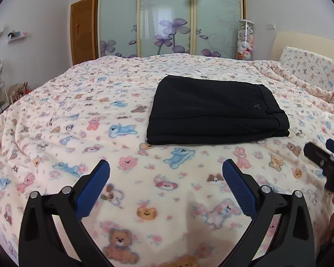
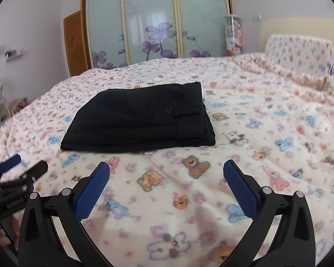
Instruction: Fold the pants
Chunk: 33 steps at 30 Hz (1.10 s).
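Note:
Black pants [image 1: 216, 111] lie folded into a flat rectangle on the bed, waistband to the right; they also show in the right wrist view [image 2: 140, 118]. My left gripper [image 1: 165, 166] is open and empty, held above the blanket short of the pants' near edge. My right gripper [image 2: 165, 166] is open and empty too, near the pants' front right corner. The right gripper shows at the right edge of the left wrist view [image 1: 322, 153], and the left gripper at the left edge of the right wrist view [image 2: 24, 166].
The bed [image 1: 78, 133] is covered by a cream blanket printed with animals. A pillow [image 1: 309, 66] lies at the far right by the headboard. A glass-door wardrobe [image 1: 167, 17] and a wooden door [image 1: 82, 29] stand behind the bed.

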Each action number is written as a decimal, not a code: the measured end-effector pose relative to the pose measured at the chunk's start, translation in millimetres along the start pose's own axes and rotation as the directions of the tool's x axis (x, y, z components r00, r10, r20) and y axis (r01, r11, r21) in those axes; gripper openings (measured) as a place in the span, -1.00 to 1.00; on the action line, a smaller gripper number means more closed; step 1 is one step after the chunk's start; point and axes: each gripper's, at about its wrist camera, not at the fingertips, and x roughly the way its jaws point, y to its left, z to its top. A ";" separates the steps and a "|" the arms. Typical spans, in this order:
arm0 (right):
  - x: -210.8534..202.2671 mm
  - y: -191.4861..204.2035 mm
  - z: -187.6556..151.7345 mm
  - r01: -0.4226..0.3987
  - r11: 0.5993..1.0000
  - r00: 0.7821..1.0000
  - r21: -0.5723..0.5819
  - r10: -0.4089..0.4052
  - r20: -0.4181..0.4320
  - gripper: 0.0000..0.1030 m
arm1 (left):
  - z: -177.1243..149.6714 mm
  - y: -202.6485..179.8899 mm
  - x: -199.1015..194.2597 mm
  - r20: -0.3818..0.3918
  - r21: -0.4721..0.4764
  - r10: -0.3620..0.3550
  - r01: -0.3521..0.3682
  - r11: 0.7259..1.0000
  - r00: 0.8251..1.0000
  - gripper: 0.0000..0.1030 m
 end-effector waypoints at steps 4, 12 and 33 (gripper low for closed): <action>-2.1 11.3 -3.8 0.036 0.998 0.999 -0.055 -0.035 0.018 0.97 | -1.2 4.9 4.0 -0.020 -0.020 -0.016 0.016 1.000 1.000 0.97; -4.8 20.0 -7.8 0.055 0.994 0.998 -0.092 -0.051 0.044 0.97 | -3.9 6.4 4.4 -0.024 -0.025 -0.021 0.021 0.999 0.999 0.97; -3.0 14.6 -9.7 0.090 0.994 0.995 -0.060 -0.088 0.040 0.97 | -8.6 -12.7 -1.2 -0.027 0.026 -0.042 0.042 0.999 0.999 0.97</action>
